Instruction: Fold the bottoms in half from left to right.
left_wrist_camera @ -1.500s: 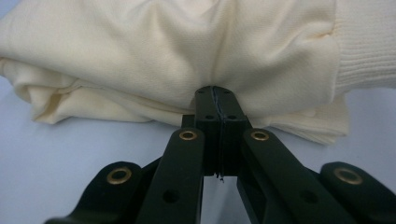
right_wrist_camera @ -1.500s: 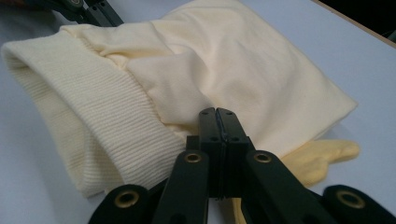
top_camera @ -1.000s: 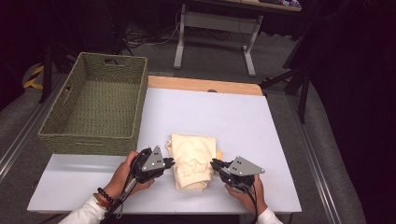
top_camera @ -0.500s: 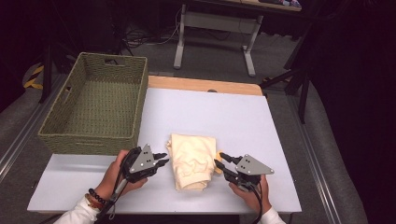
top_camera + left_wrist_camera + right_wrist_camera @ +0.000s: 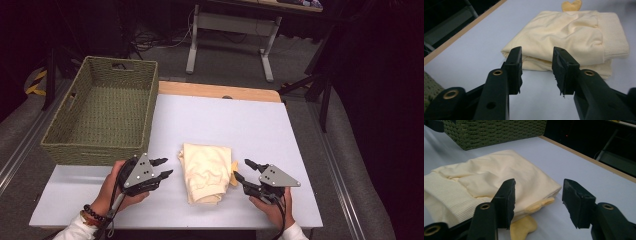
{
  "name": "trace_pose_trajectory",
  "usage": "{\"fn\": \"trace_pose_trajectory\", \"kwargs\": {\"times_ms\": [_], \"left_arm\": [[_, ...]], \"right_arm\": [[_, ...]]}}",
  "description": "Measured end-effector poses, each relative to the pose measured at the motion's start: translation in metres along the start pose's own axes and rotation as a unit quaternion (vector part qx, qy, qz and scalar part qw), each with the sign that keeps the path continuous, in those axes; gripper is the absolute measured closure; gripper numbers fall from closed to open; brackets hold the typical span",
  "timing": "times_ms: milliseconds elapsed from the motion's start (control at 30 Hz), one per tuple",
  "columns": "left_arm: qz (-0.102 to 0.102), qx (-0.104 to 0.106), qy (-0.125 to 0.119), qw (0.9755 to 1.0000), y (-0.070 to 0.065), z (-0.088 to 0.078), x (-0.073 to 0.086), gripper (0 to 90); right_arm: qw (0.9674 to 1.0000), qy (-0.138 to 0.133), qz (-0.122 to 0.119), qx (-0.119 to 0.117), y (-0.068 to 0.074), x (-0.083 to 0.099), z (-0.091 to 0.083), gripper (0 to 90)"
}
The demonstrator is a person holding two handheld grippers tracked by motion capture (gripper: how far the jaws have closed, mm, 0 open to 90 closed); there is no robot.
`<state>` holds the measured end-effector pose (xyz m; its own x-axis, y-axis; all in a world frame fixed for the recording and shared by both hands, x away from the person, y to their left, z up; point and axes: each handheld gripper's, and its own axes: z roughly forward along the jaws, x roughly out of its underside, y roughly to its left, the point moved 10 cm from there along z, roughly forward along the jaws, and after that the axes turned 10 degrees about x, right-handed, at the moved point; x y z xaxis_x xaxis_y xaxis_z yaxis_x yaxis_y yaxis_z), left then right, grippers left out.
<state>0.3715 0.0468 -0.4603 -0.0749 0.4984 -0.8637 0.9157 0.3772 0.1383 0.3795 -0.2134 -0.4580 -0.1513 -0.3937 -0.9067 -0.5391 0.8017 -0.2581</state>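
Taking the folded cream garment (image 5: 206, 173) as the landmark: far off to its left and farther back sits the green woven basket (image 5: 102, 114), open-topped and, by the look of it, set there to receive the cloth once it is folded. The garment itself lies on the white table (image 5: 220, 120), toward the near edge, roughly midway between the two hands, its ribbed hem turned to the near side.

Just left of the garment, the left gripper (image 5: 162, 168) hangs apart from the cloth, its jaws parted a moderate way with nothing between them; in the left gripper view (image 5: 537, 71) the fold's edge lies beyond the tips, untouched. Those jaws have just been opening. Compared with a second ago, when this gripper was pressed right up against the left edge of the bundle, it now stands back from it, farther to the left.

Just right of the garment, the right gripper (image 5: 243, 170) sits close by the cloth's edge, jaws likewise parted and empty, and these too have just been opening. A small yellow flap (image 5: 522, 228) pokes out from under the fold beside it. A second ago this gripper's tips were at the right edge; now there is a slight gap.

My guess is both hands have let go after pressing a fold flat, leaving the bundle neat enough to lift toward the basket.
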Motion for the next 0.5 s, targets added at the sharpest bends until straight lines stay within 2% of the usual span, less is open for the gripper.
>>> {"fn": "trace_pose_trajectory", "kwargs": {"times_ms": [133,233,400,433,500], "left_arm": [[-0.006,-0.01,-0.004,0.9999,0.001,-0.003,0.003,49.1],[-0.008,-0.024,-0.003,0.9997,0.003,-0.008,0.01,42.1],[-0.031,-0.042,-0.011,0.9986,0.007,-0.018,0.022,31.6],[-0.031,-0.042,-0.011,0.9986,0.007,-0.018,0.022,30.0],[-0.038,-0.05,-0.006,0.998,0.007,-0.022,0.031,26.1]], "right_arm": [[0.9998,0.005,0.005,0.021,-0.006,0.003,0.001,32.6],[0.9994,0.008,0.011,0.033,-0.012,0.006,0.001,29.4],[0.9984,0.017,0.008,0.054,-0.019,0.014,0.0,24.7],[0.9984,0.017,0.008,0.054,-0.019,0.014,0.0,24.7],[0.9976,0.024,0.009,0.065,-0.023,0.019,-0.001,22.7]]}}
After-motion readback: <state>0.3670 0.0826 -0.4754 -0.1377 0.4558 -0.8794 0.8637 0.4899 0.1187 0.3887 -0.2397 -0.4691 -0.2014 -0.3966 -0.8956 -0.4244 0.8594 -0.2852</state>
